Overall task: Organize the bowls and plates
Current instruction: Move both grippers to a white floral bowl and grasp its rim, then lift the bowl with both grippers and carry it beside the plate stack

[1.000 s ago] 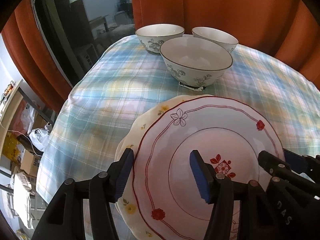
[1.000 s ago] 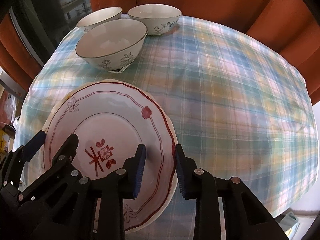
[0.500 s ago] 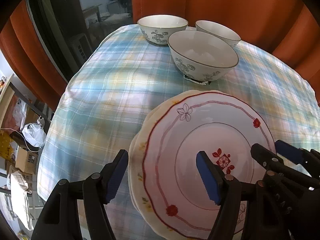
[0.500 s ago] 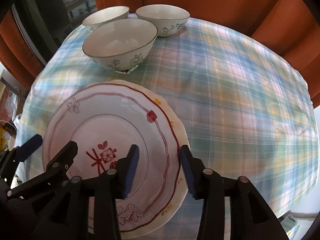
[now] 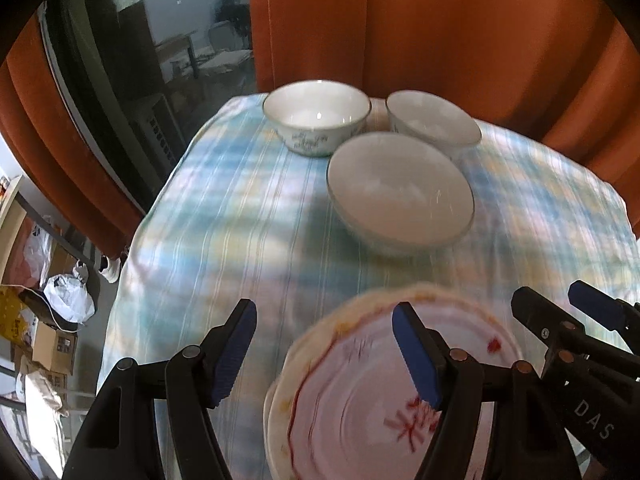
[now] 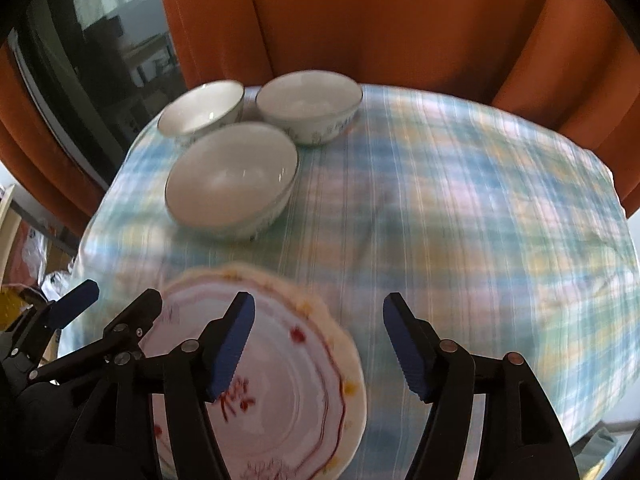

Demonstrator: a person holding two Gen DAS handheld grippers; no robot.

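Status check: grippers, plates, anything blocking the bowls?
Left gripper open, right gripper just opened, both empty. Red-rimmed plate stacked on yellow-flowered plate. Three bowls separate, unstacked. Checked tablecloth between is bare.

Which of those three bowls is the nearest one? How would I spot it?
Find the checked tablecloth before the orange curtain. Three white bowls cluster at its far end; the nearest bowl sits alone in front, closest to the stacked plates, and looks the widest.

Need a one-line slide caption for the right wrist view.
Right claw open above stacked plates; three bowls wait on the plaid tablecloth.
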